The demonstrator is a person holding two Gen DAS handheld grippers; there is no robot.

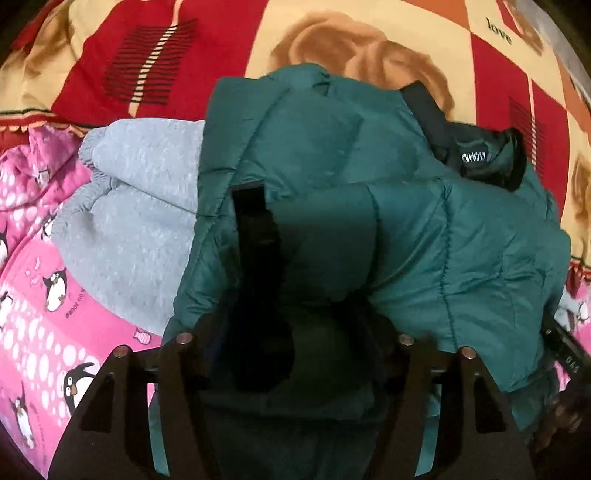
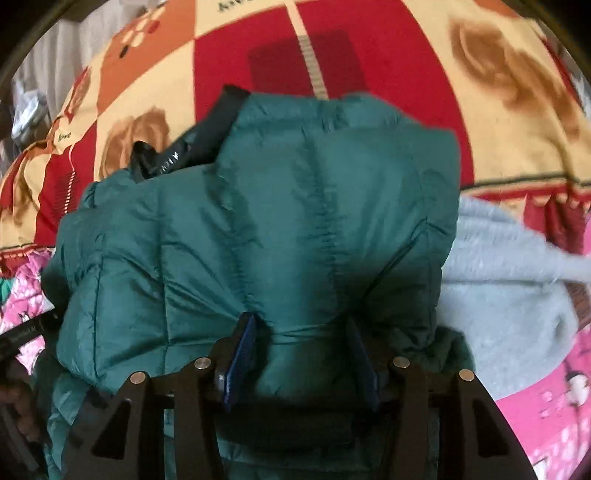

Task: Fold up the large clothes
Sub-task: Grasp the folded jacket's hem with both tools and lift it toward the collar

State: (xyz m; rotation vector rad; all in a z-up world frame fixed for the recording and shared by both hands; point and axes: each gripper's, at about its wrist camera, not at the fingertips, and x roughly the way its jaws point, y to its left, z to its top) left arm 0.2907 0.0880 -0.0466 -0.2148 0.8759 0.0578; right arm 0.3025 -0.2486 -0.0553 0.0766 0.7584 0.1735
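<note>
Across the patterned bed [image 1: 369, 33] we see the green jacket [image 1: 406, 236] bunched beside a grey sweater [image 1: 140, 206], our right tool [image 2: 301, 350] clenching its fabric, our left tool [image 1: 295, 295] half buried, grip unclear.

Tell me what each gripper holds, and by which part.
Both hold the green jacket. The right gripper pinches a fold of its near edge. The left gripper is buried in its fabric, one finger covered; which part it grips cannot be told.
</note>
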